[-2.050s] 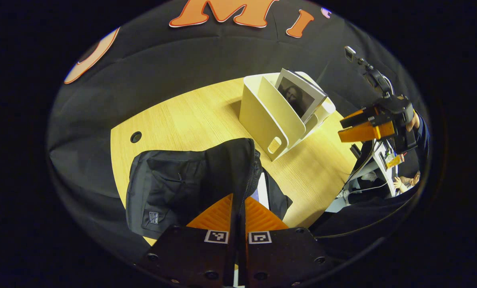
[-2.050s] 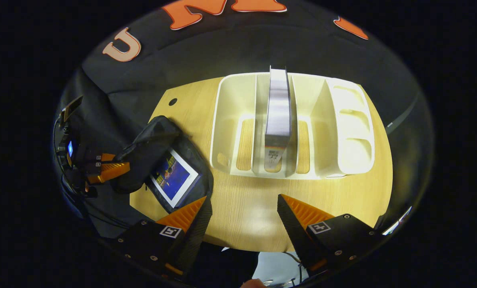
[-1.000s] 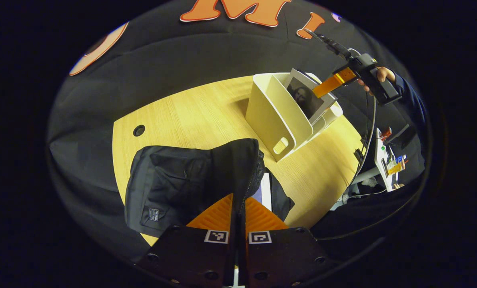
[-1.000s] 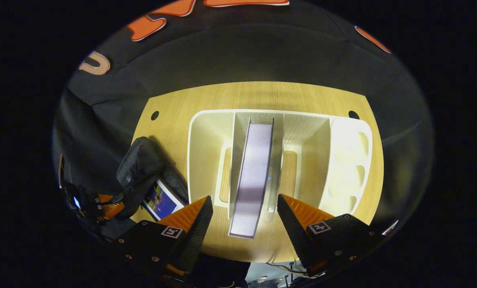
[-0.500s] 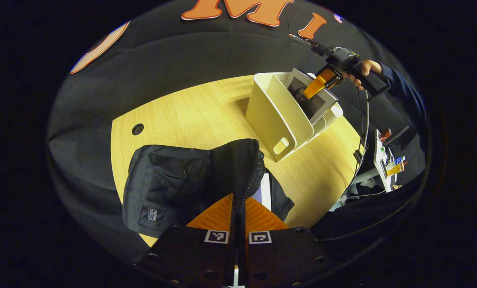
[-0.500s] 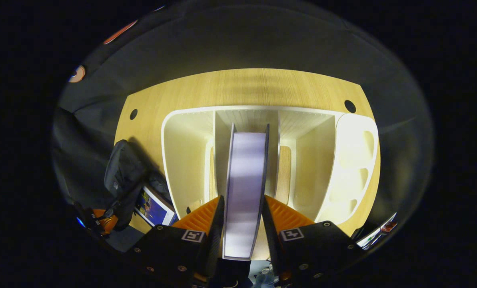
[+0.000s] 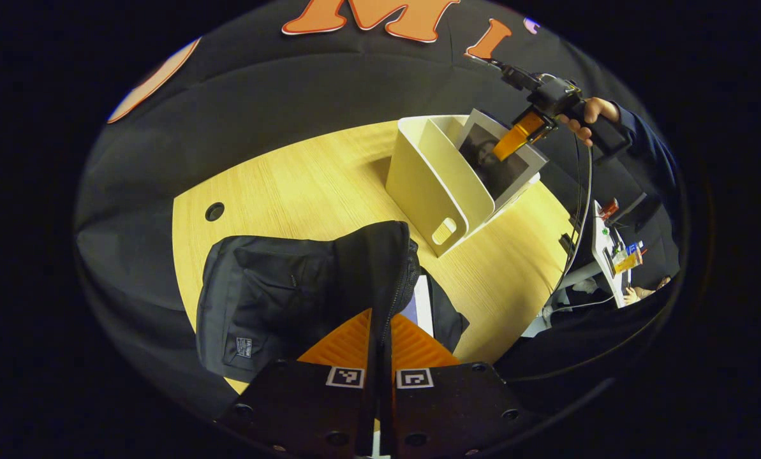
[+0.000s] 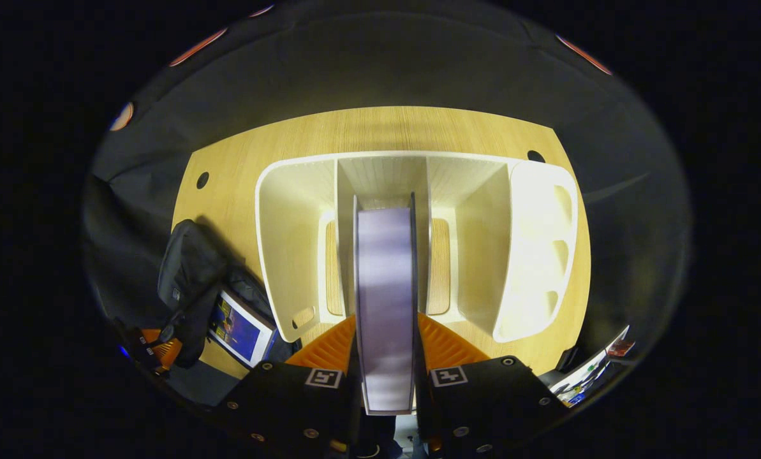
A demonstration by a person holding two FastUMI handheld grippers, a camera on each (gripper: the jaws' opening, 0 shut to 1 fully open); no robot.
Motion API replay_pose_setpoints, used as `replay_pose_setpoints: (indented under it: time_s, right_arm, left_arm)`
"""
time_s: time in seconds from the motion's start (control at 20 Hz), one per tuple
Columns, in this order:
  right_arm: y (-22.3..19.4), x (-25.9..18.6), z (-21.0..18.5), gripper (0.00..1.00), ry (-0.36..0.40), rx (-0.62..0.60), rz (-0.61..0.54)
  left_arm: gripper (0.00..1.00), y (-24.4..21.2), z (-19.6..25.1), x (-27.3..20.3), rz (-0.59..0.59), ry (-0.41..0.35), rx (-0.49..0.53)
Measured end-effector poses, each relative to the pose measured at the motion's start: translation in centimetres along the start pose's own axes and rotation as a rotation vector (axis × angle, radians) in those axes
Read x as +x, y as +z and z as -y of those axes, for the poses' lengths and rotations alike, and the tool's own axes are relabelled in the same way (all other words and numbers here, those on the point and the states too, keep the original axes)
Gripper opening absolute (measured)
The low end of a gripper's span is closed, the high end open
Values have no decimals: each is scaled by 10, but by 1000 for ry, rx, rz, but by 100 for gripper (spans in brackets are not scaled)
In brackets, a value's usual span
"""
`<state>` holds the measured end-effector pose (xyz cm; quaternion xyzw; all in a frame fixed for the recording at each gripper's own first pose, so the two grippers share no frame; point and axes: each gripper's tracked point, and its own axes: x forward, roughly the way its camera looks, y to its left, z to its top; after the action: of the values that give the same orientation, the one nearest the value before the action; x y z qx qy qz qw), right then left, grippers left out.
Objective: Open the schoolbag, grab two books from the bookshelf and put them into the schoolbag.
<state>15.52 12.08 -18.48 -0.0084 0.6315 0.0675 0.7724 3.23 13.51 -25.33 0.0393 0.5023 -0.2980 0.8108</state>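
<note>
The right gripper [image 8: 385,357] clamps its orange fingers [image 8: 326,347] on both covers of a book [image 8: 385,299] standing in the middle slot of the white bookshelf [image 8: 291,255], gripping it near the top edge so it can be drawn straight up between the dividers. In the left gripper view the same book [image 7: 498,162] stands upright but tilted in the bookshelf [image 7: 431,191], its dark portrait cover showing, with the right gripper [image 7: 514,137] coming down on it from above in a person's hand [image 7: 587,118].

Across the wooden worktop [image 7: 303,185], well apart from the shelf, the black schoolbag [image 7: 278,299] lies flat. The left gripper [image 7: 380,347] has its fingers pressed narrow on the schoolbag's zippered flap [image 7: 383,268], holding it raised, apparently to keep the mouth open for the delivery. The right gripper view shows why: a first book [image 8: 240,331], with a white border and blue cover, already sits in the opening of the schoolbag [image 8: 189,268] beneath the lifted flap.

The judgement from here is that the task is past halfway, with the bag open, one book stowed and the second in hand but not yet clear of its slot. The lift likely calls for a straight pull, since the dividers stand close on either side of the book and a skewed draw could drag the light shelf along the worktop.
</note>
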Motion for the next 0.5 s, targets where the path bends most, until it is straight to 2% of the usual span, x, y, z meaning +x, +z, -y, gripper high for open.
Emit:
replay_pose_setpoints:
  time_s: [0.5]
  right_arm:
    - [-67, -25, -4, 35, 3, 50, 22]
  left_arm:
    - [5, -2, 3, -3, 14, -22, 58]
